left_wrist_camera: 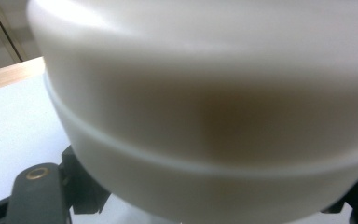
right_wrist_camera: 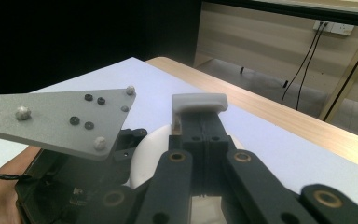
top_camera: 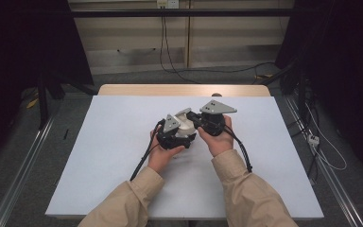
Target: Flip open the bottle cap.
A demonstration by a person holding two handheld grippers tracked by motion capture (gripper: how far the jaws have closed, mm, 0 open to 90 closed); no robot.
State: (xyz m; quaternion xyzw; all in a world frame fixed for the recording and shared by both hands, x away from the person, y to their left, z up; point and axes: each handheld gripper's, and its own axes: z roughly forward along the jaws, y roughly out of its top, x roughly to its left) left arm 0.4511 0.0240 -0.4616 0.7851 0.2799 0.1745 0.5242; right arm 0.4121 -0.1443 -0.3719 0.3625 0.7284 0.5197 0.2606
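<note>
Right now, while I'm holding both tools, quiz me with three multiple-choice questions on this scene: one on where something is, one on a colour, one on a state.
1. Where is the white container?
A. At the table's far left corner
B. Between the two grippers, mid-table
C. On the floor

2. What colour are the person's sleeves?
A. Beige
B. Red
C. Dark blue

3. How do the right gripper's jaws stand?
A. Spread wide apart
B. One is missing
C. Pressed together

Answers:
1 B: in the high view the white container sits between the left gripper and the right gripper, over the middle of the table.
2 A: the sleeves are beige.
3 C: the right gripper view shows no gap between its two black jaws.
</note>
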